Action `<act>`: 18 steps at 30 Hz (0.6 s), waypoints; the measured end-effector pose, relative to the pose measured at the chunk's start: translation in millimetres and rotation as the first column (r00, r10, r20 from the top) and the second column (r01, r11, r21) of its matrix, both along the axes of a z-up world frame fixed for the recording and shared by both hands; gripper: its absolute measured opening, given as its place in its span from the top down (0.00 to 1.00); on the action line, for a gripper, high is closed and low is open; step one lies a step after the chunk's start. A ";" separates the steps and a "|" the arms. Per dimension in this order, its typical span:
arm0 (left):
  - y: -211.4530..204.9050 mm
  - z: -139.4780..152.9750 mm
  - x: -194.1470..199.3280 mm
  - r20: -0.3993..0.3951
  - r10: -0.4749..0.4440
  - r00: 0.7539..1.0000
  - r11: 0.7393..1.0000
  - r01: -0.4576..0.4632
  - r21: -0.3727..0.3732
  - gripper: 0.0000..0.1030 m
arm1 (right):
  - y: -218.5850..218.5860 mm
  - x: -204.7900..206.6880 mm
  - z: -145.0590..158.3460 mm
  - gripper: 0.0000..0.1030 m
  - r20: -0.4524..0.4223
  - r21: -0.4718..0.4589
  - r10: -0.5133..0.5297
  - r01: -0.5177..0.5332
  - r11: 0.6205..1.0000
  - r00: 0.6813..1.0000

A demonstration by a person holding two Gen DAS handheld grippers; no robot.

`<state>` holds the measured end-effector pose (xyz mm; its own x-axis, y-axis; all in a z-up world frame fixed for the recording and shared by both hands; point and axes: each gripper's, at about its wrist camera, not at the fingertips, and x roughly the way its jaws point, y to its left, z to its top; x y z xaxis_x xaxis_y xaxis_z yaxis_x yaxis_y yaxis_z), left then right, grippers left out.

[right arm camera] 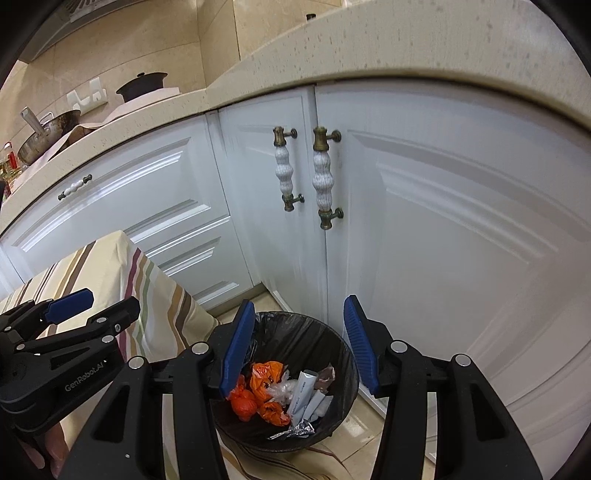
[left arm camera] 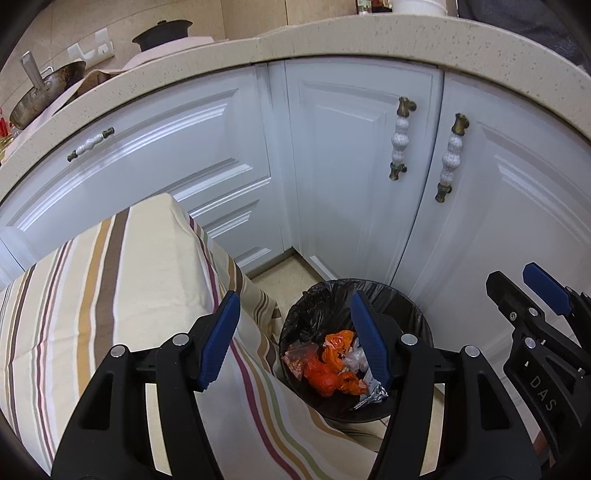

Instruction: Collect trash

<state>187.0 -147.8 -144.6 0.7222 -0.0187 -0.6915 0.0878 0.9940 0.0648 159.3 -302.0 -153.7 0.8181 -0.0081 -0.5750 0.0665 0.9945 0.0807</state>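
Observation:
A round bin with a black liner (left arm camera: pixel 321 306) (right arm camera: pixel 332 343) stands on the floor by the white cabinets. It holds orange wrappers (left arm camera: pixel 332 365) (right arm camera: pixel 264 380), clear plastic and a white packet (right arm camera: pixel 304 391). My left gripper (left arm camera: pixel 295 343) is open and empty, above the bin's left edge and the striped tablecloth (left arm camera: pixel 122 280). My right gripper (right arm camera: pixel 299 347) is open and empty, above the bin. Each gripper shows in the other's view: the right one (left arm camera: pixel 535 291) and the left one (right arm camera: pixel 99 306).
White cabinet doors with ceramic handles (left arm camera: pixel 400 138) (right arm camera: pixel 323 177) stand right behind the bin. A speckled counter (left arm camera: pixel 332 40) juts out above, with a wok (left arm camera: pixel 48 92) and a dark pot (left arm camera: pixel 162 33). The cloth-covered table (right arm camera: pixel 110 273) lies to the left.

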 end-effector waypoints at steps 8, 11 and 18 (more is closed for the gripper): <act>15.3 32.4 -32.3 0.066 -0.018 0.998 1.000 0.019 -0.015 0.32 | 11.0 -26.0 30.5 0.45 0.048 -0.024 -0.012 0.013 1.000 0.999; 25.1 48.5 -51.5 0.105 -0.014 0.994 1.000 0.016 -0.021 0.25 | 17.9 -41.4 43.6 0.43 0.069 -0.026 -0.015 0.017 1.000 0.997; 54.0 79.7 -92.5 0.178 0.008 0.984 1.000 -0.003 -0.031 0.15 | 35.8 -77.1 69.5 0.34 0.114 -0.026 -0.015 0.018 1.000 0.993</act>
